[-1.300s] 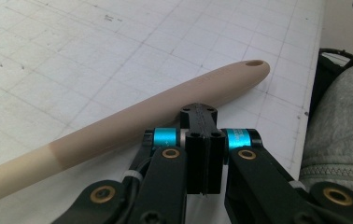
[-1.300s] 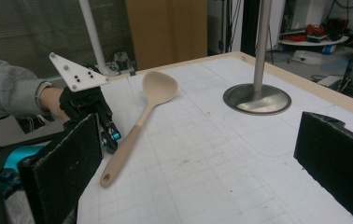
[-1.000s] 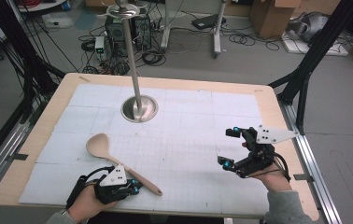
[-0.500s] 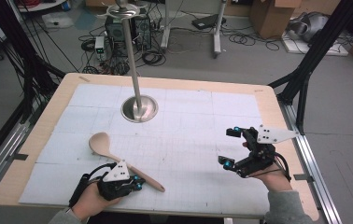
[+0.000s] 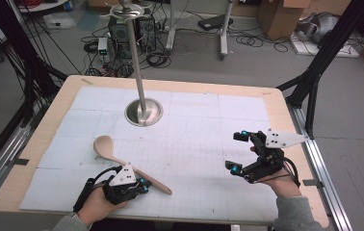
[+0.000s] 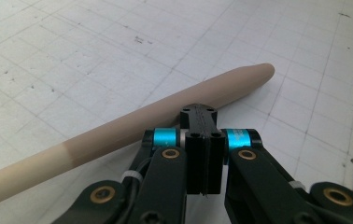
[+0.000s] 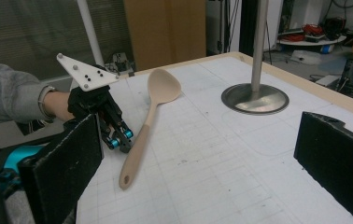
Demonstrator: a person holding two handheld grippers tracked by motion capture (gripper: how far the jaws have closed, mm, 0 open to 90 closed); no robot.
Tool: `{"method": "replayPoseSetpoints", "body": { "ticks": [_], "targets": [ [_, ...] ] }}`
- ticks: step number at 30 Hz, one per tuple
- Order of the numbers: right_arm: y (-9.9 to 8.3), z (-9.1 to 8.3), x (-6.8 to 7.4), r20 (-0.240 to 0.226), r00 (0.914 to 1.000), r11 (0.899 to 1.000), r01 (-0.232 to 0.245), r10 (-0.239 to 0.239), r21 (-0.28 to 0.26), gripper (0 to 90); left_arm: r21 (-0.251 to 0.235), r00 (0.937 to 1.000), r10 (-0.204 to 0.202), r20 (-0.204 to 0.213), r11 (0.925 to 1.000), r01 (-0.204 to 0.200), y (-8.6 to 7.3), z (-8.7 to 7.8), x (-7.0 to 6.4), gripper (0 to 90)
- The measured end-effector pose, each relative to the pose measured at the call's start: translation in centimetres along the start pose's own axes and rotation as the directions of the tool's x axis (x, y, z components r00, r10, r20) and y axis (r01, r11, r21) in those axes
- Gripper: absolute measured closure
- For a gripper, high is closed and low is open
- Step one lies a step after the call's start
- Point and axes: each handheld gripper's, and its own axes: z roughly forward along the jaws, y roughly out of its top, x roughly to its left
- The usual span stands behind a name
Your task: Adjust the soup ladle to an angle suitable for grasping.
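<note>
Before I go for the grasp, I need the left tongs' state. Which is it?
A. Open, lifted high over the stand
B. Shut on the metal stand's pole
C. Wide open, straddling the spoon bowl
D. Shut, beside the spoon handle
D: in the left gripper view the left tongs have their jaws pressed together, with the spoon handle lying just past them on the mat, not between them.

Spoon (image 5: 107, 149) — matt, smooth, wood-like; stand base (image 5: 143, 111) — brushed metal; surface (image 5: 194, 144) — matt white gridded sheet, wood rim.
</note>
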Motion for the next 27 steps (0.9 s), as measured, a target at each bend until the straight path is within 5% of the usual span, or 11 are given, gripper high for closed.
{"method": "replayPoseSetpoints", "body": {
  "ticks": [6, 14, 18, 19, 21, 22, 27],
  "targets": [
    [0.0, -0.2, 0.0, 0.001, 1.0, 1.0, -0.005, 0.005, -0.002, 0.0, 0.018, 1.0, 0.004, 0.006, 0.9998, -0.004, 0.0, 0.0, 0.0, 89.8],
    [0.0, -0.1, 0.0, 0.002, 1.0, 1.0, -0.003, 0.003, 0.0, 0.0, -0.029, 0.9998, -0.021, -0.007, 0.9994, 0.02, 0.3, -1.1, 0.5, 89.8],
    [0.0, -0.1, 0.0, 0.0, 1.0, 1.0, -0.003, 0.003, 0.001, 0.0, -0.044, 0.9879, -0.081, -0.133, 0.9962, 0.076, 0.6, -2.4, 2.3, 89.8],
    [0.0, -0.1, 0.0, 0.0, 1.0, 1.0, -0.003, 0.003, 0.001, 0.0, -0.044, 0.9879, -0.081, -0.133, 0.9962, 0.076, 0.6, -2.4, 2.3, 89.8],
    [0.0, -0.1, 0.1, -0.002, 1.0, 1.0, -0.007, 0.007, 0.004, 0.0, -0.03, 0.9769, -0.101, -0.188, 0.9949, 0.097, 0.6, -2.8, 3.2, 89.8],
    [0.0, -0.1, 0.1, -0.002, 1.0, 1.0, -0.007, 0.007, 0.004, 0.0, -0.014, 0.9656, -0.117, -0.232, 0.9931, 0.117, 0.5, -2.8, 4.2, 89.8],
    [0.0, -0.1, 0.1, -0.006, 1.0, 1.0, -0.005, 0.005, 0.006, 0.0, 0.014, 0.9519, -0.154, -0.265, 0.9865, 0.163, 0.3, -2.6, 5.6, 89.8]
  ]
}}
